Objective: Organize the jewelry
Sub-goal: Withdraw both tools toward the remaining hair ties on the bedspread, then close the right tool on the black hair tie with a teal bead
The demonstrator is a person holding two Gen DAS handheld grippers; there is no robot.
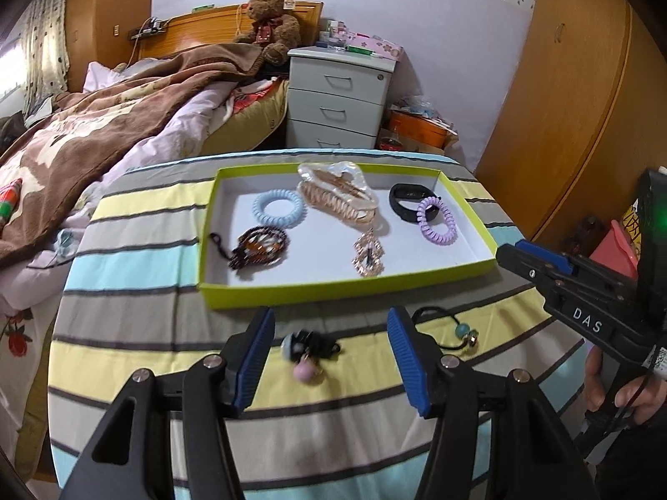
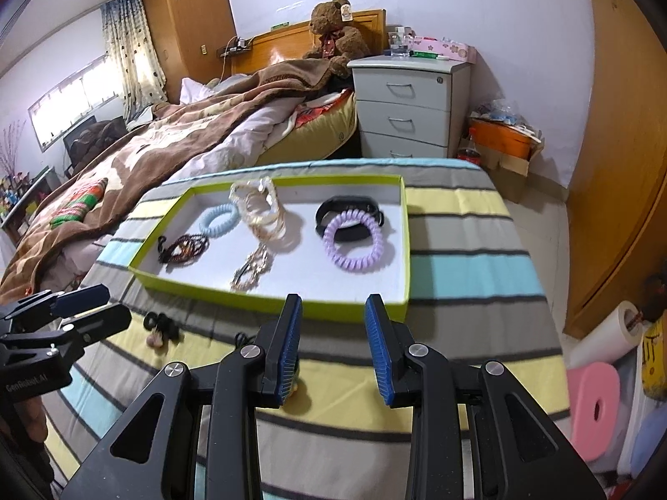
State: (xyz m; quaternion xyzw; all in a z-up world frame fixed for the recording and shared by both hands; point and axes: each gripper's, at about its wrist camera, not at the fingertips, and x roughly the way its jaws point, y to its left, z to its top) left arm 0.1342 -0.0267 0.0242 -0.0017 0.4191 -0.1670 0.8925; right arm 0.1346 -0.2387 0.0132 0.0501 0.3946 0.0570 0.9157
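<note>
A lime-edged white tray [image 1: 267, 291] [image 2: 354, 306] lies on the striped table. It holds a blue coil tie [image 1: 278, 208], a purple coil tie [image 1: 437, 225] [image 2: 353, 246], a black wristband [image 1: 410, 201], a pearly claw clip [image 1: 337, 193], a gold brooch [image 1: 367, 256] and a dark beaded bracelet [image 1: 258, 252]. My left gripper [image 1: 331, 358] is open, with a black hair tie with a pink bead [image 1: 308, 352] [image 2: 160, 329] on the cloth between its fingers. A second black tie with a teal bead [image 1: 460, 331] lies right of it. My right gripper [image 2: 333, 350] is open and empty before the tray's near edge.
The striped cloth [image 1: 166, 354] covers the small table. A bed with a brown blanket [image 1: 104, 125] is at the left. White drawers [image 1: 337, 100] stand behind, and wooden wardrobes [image 1: 562, 104] at the right. Pink and white items [image 2: 600, 400] sit on the floor at the right.
</note>
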